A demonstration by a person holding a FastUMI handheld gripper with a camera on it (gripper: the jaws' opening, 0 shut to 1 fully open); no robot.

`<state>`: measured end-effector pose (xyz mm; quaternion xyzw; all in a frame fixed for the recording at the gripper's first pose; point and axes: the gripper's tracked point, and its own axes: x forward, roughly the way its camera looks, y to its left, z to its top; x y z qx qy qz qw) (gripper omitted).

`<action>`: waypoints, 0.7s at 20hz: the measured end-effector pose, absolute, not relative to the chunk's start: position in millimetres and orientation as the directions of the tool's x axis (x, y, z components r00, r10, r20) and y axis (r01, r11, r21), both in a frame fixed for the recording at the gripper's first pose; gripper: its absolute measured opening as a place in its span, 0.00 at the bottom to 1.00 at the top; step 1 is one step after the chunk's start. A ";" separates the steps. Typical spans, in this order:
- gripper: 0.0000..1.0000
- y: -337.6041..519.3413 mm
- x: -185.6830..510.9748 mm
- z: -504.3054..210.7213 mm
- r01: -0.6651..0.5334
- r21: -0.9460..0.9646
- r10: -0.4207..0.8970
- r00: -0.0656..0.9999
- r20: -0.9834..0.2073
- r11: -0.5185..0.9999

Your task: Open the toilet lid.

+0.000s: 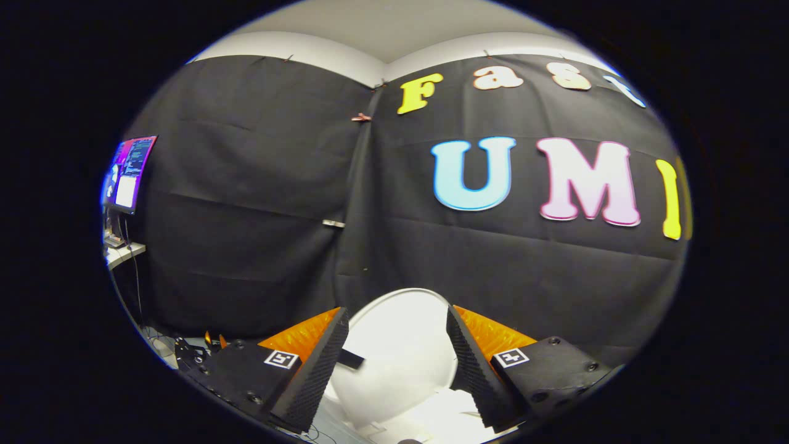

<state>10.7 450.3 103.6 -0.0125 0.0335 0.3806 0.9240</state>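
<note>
The white toilet lid (397,357) lies just ahead of my fingers and shows in the gap between them. It looks raised, with its rounded top edge against the black cloth wall. A small dark tab (350,359) sits on the lid near the left finger. Below the lid, white parts of the toilet (444,419) show. My gripper (396,311) is open, its two black fingers (320,364) with orange backs spread wide to either side of the lid. Neither finger visibly presses on the lid.
The black cloth wall (259,203) stands close behind the toilet. Off to the left are a lit monitor (129,176) on a pale desk (123,253) and cables on the floor (160,342).
</note>
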 end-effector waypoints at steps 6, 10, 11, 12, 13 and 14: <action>0.98 266.5 40.9 114.4 -0.467 -0.049 0.468 0.884 -0.002 0.883; 0.98 156.3 41.6 94.0 -0.301 0.000 0.301 0.953 -0.016 0.954; 0.99 134.9 41.9 88.5 -0.263 0.017 0.263 0.965 -0.016 0.965; 0.99 114.4 44.2 81.5 -0.224 0.022 0.225 0.974 -0.012 0.974; 0.99 98.4 44.0 75.2 -0.195 0.024 0.195 0.981 -0.013 0.981; 0.99 83.9 43.0 71.5 -0.168 0.020 0.168 0.986 -0.005 0.986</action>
